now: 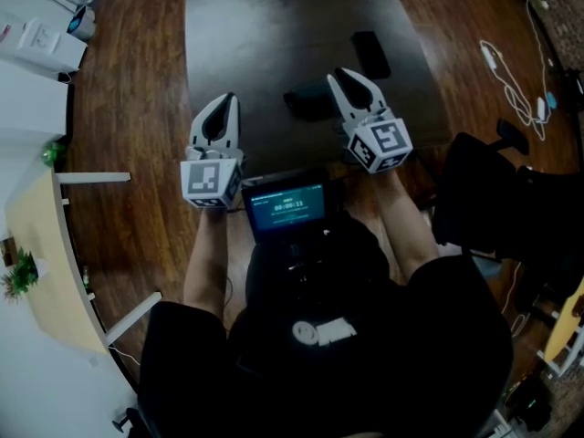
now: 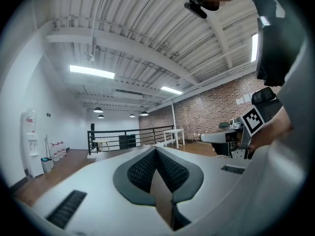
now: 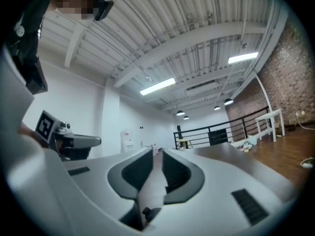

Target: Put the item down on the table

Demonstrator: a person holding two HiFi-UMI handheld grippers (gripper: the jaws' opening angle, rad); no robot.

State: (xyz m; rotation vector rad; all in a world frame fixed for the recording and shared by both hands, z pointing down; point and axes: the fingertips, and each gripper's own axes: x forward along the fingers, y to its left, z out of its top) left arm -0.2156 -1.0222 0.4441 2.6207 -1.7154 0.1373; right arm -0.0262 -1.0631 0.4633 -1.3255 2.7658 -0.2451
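I hold both grippers up in front of my chest, and each gripper view looks out over the room, not at the table. My left gripper (image 1: 224,100) (image 2: 156,149) is shut, pads touching, with nothing in it. My right gripper (image 1: 345,73) (image 3: 156,154) holds nothing and shows only a narrow slit between its pads. Beyond them, on the dark table (image 1: 246,26), lie a dark bulky item (image 1: 308,104) just left of the right gripper's tips and a flat black item (image 1: 370,53) farther back.
A small device with a lit screen (image 1: 287,205) sits at my chest between the grippers. A black chair (image 1: 497,199) stands to the right, with white cables (image 1: 511,80) on the wooden floor. At the left are a white desk (image 1: 36,57) and a pale table (image 1: 41,263).
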